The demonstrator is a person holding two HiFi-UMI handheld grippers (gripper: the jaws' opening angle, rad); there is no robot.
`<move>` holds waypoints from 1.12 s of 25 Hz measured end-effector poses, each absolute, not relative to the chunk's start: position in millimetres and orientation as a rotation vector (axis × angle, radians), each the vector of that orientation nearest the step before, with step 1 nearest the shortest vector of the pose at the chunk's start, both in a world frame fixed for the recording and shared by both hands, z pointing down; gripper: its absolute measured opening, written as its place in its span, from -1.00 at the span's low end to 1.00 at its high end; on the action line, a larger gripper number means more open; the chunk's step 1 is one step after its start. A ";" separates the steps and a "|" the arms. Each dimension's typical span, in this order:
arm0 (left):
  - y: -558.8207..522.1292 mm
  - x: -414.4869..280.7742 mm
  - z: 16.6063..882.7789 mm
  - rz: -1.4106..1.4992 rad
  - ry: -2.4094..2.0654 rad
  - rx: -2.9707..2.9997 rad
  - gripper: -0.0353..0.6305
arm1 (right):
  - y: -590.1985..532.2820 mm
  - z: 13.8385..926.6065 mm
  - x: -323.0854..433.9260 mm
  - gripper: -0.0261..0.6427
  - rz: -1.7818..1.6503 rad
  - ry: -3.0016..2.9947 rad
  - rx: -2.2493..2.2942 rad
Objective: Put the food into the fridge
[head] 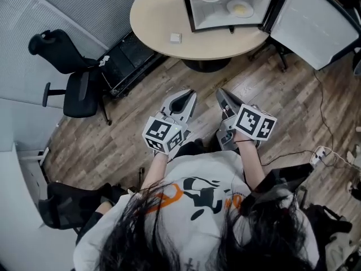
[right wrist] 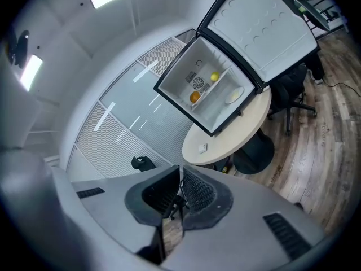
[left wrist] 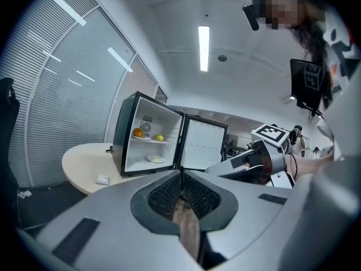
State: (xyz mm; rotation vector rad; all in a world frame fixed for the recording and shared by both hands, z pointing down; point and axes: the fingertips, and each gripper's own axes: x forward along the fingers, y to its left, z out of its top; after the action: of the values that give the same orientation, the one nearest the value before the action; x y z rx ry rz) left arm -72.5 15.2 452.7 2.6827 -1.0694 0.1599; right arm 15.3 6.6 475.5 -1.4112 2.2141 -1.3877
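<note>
A small black fridge (head: pixel 225 4) stands on a round beige table (head: pixel 158 21) with its door (head: pixel 310 21) swung open to the right. On its shelves lie an orange (left wrist: pixel 137 132), a lemon (left wrist: pixel 159 138) and a plate (left wrist: pixel 155 159); the orange (right wrist: pixel 194 97) and lemon (right wrist: pixel 214 77) also show in the right gripper view. My left gripper (head: pixel 188 97) and right gripper (head: pixel 221 95) hang side by side over the wood floor, well short of the table. Both point toward the fridge. Both are shut with nothing between the jaws.
A small white box (head: pixel 175 37) lies on the table's near edge. A black office chair (head: pixel 76 78) stands at the left by a dark floor unit (head: pixel 132 61). Cables and a power strip (head: pixel 322 151) lie on the floor at the right.
</note>
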 end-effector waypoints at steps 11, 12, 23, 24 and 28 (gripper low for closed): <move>54.9 -85.9 450.8 0.124 -0.984 2.721 -0.86 | 56.5 480.4 -2.6 -0.83 -1.363 2.204 -1.468; 56.6 -85.7 450.0 0.123 -0.977 2.727 -0.86 | 58.0 479.5 -3.2 -0.83 -1.357 2.204 -1.470; 55.1 -85.1 448.6 0.109 -0.947 2.738 -0.86 | 54.9 473.7 -8.8 -0.83 -1.334 2.222 -1.483; 54.9 -84.9 449.1 0.111 -0.945 2.736 -0.86 | 54.8 474.2 -8.9 -0.84 -1.337 2.223 -1.483; 53.5 -82.8 451.3 0.116 -0.938 2.733 -0.86 | 53.6 477.2 -8.5 -0.84 -1.353 2.224 -1.484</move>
State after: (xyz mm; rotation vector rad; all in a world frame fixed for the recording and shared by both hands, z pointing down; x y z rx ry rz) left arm -82.8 53.5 451.3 2.7334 -0.9377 0.1155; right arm -8.5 53.6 477.2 -1.4845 2.2242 -1.3531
